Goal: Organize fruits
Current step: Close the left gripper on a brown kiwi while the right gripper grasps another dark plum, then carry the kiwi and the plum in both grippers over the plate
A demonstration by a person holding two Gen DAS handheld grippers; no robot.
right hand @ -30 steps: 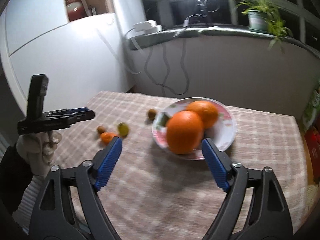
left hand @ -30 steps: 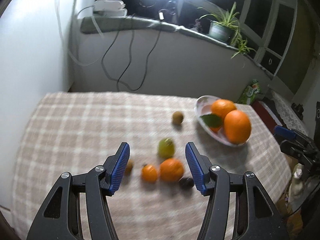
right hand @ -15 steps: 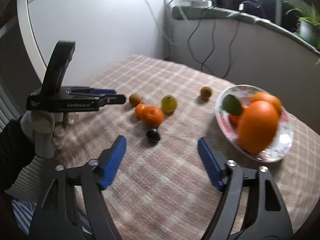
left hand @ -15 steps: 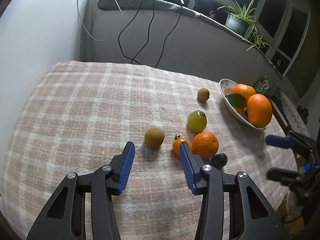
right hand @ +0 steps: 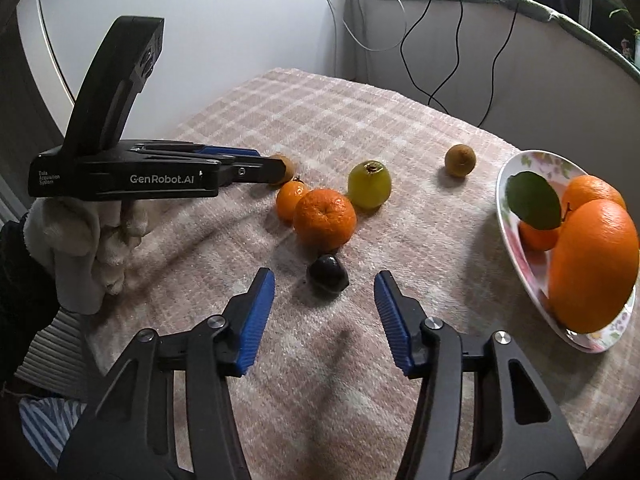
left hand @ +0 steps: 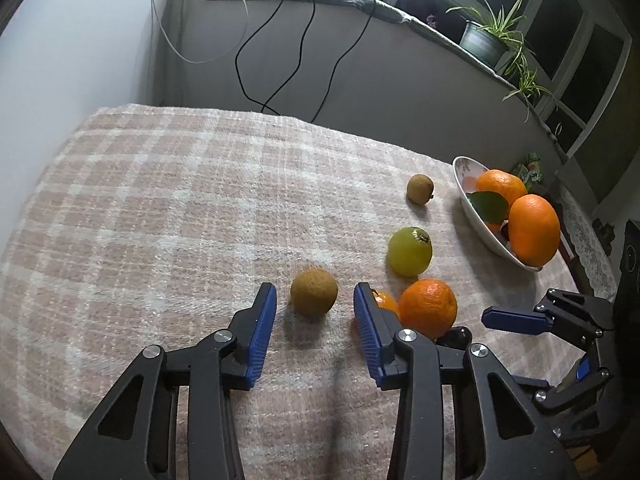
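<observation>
Both grippers are down over the checked cloth (left hand: 168,208) now, and everything is best placed from the flowered plate (right hand: 516,168) at the table's far right edge. On that plate sit a big orange (right hand: 592,264), a second orange (left hand: 500,186) behind it and a green leaf (right hand: 534,200).

The left gripper (left hand: 315,312) has its blue pads either side of a brown round fruit (left hand: 314,291), the loose fruit lying farthest from the plate. The jaws are closing, the fruit sits in the gap, and there is daylight on both sides, so no pinch. A gloved hand (right hand: 86,248) holds this tool.

The right gripper (right hand: 324,292) lines up on a small dark fruit (right hand: 327,274), nearer the plate than the brown one. Its jaws are closing too, spread wider than the fruit, pads clear of it.

Between the dark fruit and the plate's far side sits the cluster: a mandarin (right hand: 325,218) just behind the dark fruit, a smaller orange fruit (right hand: 290,200) touching the mandarin's left, and a yellow-green fruit (right hand: 369,184) just beyond. A second brown fruit (right hand: 460,160) rests alone, close to the plate's rim.
</observation>
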